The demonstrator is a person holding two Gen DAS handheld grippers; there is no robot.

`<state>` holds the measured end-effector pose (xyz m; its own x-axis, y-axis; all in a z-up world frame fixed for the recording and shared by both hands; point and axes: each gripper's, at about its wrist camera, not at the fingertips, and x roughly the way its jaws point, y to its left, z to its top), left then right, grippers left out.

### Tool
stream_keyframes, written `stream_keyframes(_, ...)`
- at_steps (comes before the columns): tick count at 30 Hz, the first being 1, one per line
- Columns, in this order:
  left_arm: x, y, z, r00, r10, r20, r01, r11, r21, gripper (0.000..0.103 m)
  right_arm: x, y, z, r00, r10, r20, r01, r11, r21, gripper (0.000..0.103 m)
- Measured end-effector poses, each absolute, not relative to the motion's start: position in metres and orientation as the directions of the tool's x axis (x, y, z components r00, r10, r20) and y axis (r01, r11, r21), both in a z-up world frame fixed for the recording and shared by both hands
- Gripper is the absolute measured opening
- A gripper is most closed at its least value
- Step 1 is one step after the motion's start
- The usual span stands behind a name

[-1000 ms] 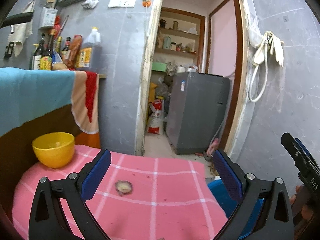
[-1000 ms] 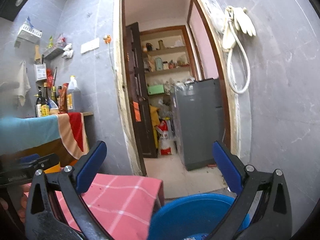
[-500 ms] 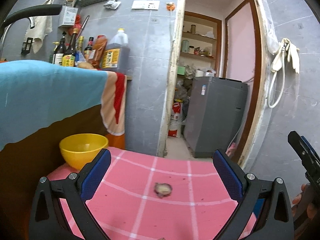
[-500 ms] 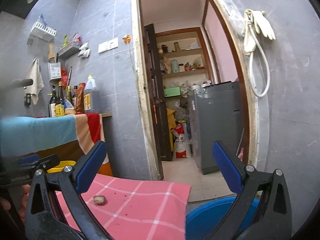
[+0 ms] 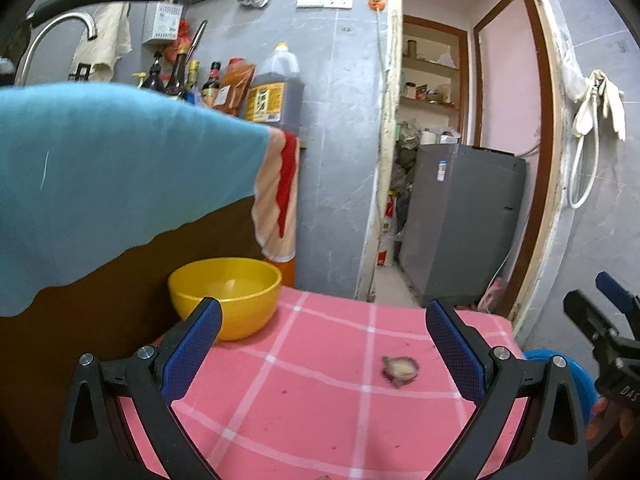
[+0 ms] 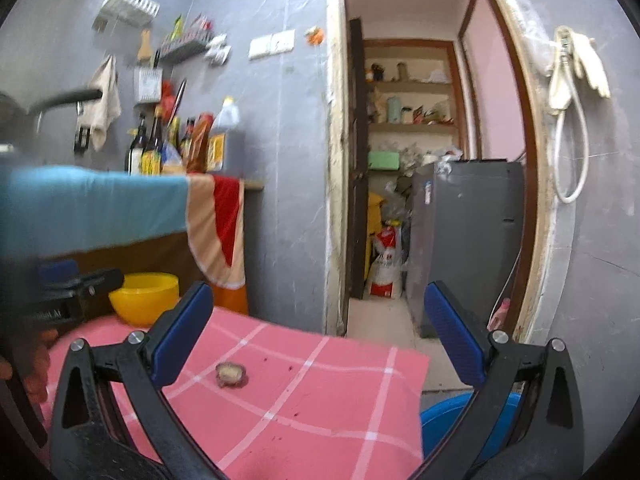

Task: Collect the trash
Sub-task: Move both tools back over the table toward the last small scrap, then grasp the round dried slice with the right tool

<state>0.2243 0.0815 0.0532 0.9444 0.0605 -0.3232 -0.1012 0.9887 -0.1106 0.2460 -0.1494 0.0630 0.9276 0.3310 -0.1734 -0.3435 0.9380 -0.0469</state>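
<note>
A small brownish scrap of trash [image 5: 400,369] lies on the pink checked tablecloth [image 5: 312,400]; it also shows in the right wrist view [image 6: 230,374]. My left gripper [image 5: 320,344] is open and empty, above the cloth, with the scrap near its right finger. My right gripper [image 6: 316,332] is open and empty, with the scrap near its left finger. A blue bin [image 6: 440,420] stands low at the table's right side; its rim shows in the left wrist view [image 5: 560,364]. Each gripper sees the other at its frame edge.
A yellow bowl [image 5: 224,292] sits at the table's far left corner. A counter draped in a blue and striped cloth [image 5: 120,168] holds bottles behind it. A doorway [image 6: 420,200] opens ahead to a storeroom with a grey appliance [image 5: 460,220].
Both views have swung left and forward over the table. The scrap and the yellow bowl have come further into view, and the blue bin has slid toward the right edge. Both grippers stay open.
</note>
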Motion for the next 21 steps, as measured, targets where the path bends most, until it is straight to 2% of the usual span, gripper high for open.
stream_keyframes(10,0.241,0.098,0.028,0.907,0.077,-0.413,-0.124,0.988,-0.09,0.1,0.295,-0.127,0.027,0.832,0.351,-0.43,-0.395,0.919,-0.012,0.103)
stream_keyframes(16,0.261,0.103,0.012,0.857,0.083,-0.509,-0.144,0.986,-0.081,0.1,0.315,-0.108,0.005,0.765,0.304,-0.568,-0.43,0.897,-0.099,0.103)
stream_keyframes(21,0.275,0.109,0.001,0.813,0.08,-0.576,-0.159,0.983,-0.088,0.1,0.337,-0.094,-0.012,0.641,0.335,-0.691,-0.513,0.856,-0.062,0.103)
